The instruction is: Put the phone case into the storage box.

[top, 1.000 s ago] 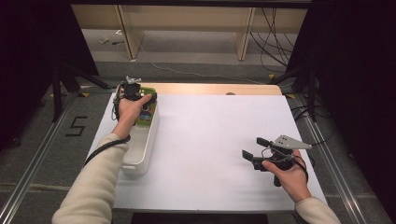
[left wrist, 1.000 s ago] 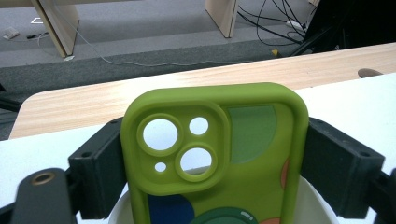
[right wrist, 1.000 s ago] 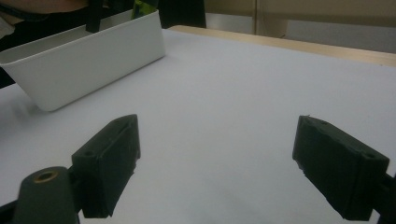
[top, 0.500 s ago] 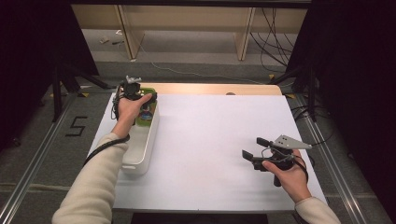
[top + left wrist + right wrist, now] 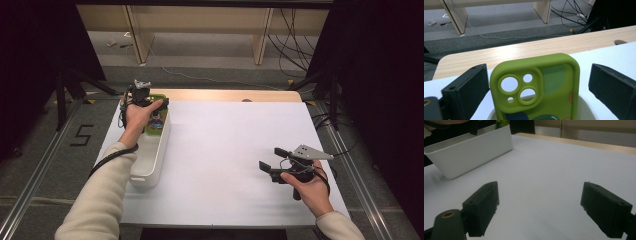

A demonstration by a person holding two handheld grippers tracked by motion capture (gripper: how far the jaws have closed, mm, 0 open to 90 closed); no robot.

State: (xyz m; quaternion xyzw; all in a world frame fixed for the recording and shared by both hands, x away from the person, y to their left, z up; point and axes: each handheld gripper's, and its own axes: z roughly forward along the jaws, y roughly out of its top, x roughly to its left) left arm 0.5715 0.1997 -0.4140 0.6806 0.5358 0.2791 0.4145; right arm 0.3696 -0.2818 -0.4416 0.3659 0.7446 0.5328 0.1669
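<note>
White sheeting covers the table (image 5: pixel 225 150); a bare wooden strip (image 5: pixel 230 95) runs along its far edge, with grey floor and loose cables beyond.

The white bin (image 5: pixel 152 150) stands at the left of the table. The left hand (image 5: pixel 137 112) and left gripper (image 5: pixel 150 107) cover its far end in the high view. The bin's interior is not visible in the left gripper view. The lower part of the green phone case (image 5: pixel 536 87) is cut off at the frame bottom.

The case stands upright at the far end of the bin, between the left gripper's jaws. The jaws have just been opening; clear gaps separate both pads from the case.

The right gripper (image 5: pixel 272 162) rests at the near right, well apart from the bin. Its jaws stand wide apart, with nothing between them.
</note>
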